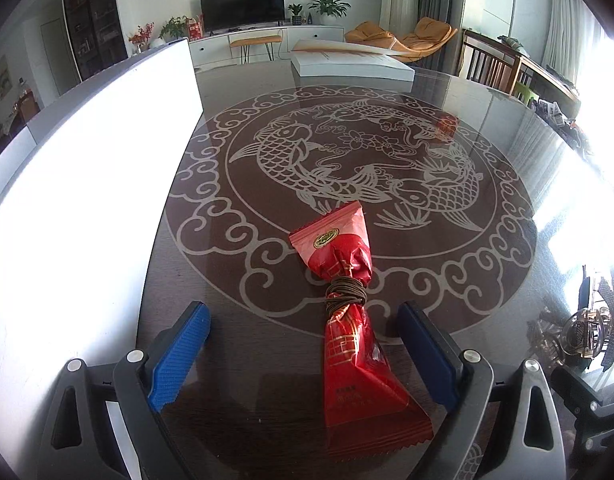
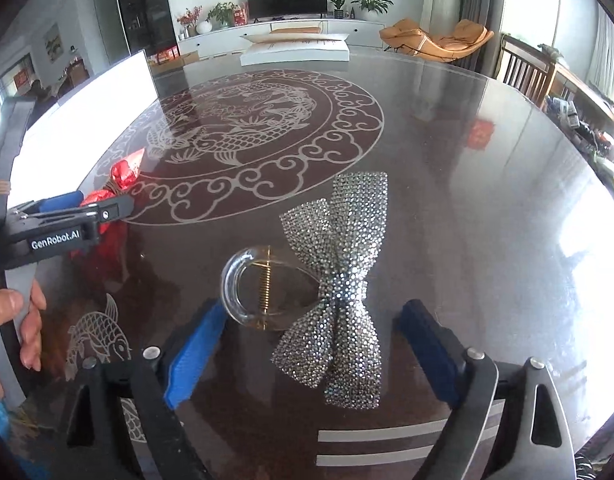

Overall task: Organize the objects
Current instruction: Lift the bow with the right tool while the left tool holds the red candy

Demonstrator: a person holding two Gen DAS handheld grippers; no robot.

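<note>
Risk: the bow clip (image 2: 339, 288) is lopsided and the glass desk (image 2: 487, 200) slick, so my right fingers (image 2: 307, 354), closing off-centre, would likely skid it or pinch only the clear ring. Both pairs stand released: the clip lies between the right pair near the desk's front edge, untouched. The red packet (image 1: 353, 312) lies between my left fingers (image 1: 303, 356), untouched.
</note>
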